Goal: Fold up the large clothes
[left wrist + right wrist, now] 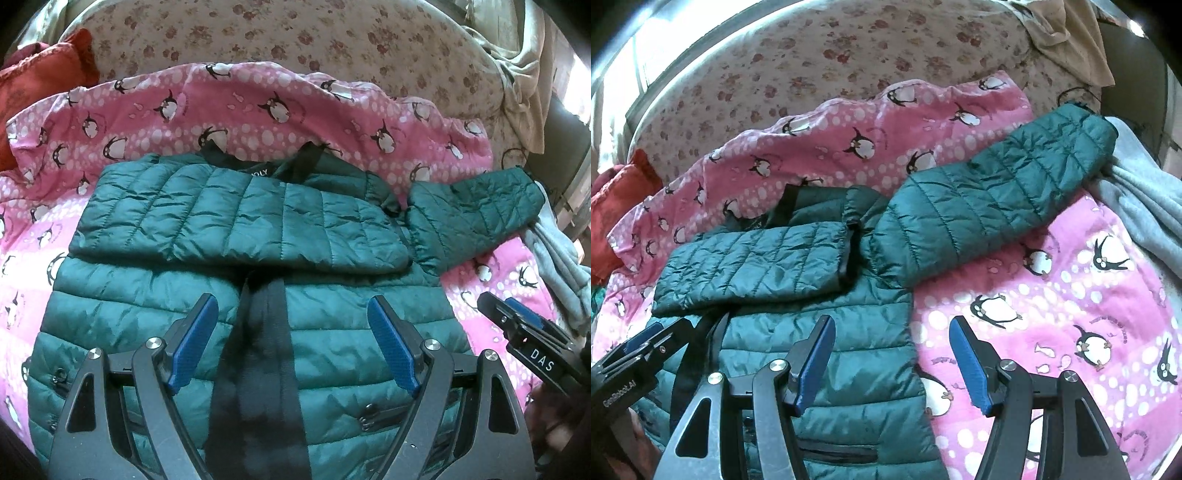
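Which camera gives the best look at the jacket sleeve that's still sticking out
The right wrist view: the unfolded sleeve runs its full length near frame centre, cuff to shoulder. In the left wrist view the same sleeve sits small and compressed toward the right edge.

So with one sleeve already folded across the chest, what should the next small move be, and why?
Probably the right gripper should reach forward to the other sleeve and grasp it. That sleeve lies spread out to the side over the penguin blanket, while the folded sleeve lies across the green jacket. Both grippers are open and hold nothing; the right one is nearer.
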`<state>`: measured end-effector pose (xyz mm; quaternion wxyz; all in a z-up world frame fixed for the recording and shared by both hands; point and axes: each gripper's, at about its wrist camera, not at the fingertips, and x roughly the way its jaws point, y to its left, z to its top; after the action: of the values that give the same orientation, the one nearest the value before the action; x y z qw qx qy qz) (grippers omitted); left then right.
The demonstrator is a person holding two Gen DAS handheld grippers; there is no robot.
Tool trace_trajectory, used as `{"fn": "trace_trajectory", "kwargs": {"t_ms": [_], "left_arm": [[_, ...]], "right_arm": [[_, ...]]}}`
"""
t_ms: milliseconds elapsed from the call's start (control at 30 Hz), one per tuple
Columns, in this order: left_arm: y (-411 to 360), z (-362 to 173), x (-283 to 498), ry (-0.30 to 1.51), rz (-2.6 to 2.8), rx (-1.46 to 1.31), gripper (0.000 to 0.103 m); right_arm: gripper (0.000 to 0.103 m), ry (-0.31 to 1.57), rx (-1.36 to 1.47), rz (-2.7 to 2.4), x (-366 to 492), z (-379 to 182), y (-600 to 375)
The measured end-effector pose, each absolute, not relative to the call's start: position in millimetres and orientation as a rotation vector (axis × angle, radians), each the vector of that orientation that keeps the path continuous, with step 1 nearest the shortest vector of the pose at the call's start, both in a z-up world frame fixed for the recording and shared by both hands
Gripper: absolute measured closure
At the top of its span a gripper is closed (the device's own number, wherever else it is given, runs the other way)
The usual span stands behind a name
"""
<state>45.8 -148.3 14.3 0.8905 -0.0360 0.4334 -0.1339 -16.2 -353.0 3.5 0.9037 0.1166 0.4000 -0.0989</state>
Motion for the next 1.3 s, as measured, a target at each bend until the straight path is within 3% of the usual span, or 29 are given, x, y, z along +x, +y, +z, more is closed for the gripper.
{"fn": "trace_trajectory", "kwargs": {"t_ms": [1000,1300], "left_arm": [[-162,-5,54,0.918,-0.265,-0.096,0.02],[-150,-4,46,0.9,-0.252,-0.108,0.02]], "right_arm": [[0.041,0.879,0.266,-0.256,0,-19,-395],[0.041,0.822,0.31,-0.336,5,-6,-458]]}}
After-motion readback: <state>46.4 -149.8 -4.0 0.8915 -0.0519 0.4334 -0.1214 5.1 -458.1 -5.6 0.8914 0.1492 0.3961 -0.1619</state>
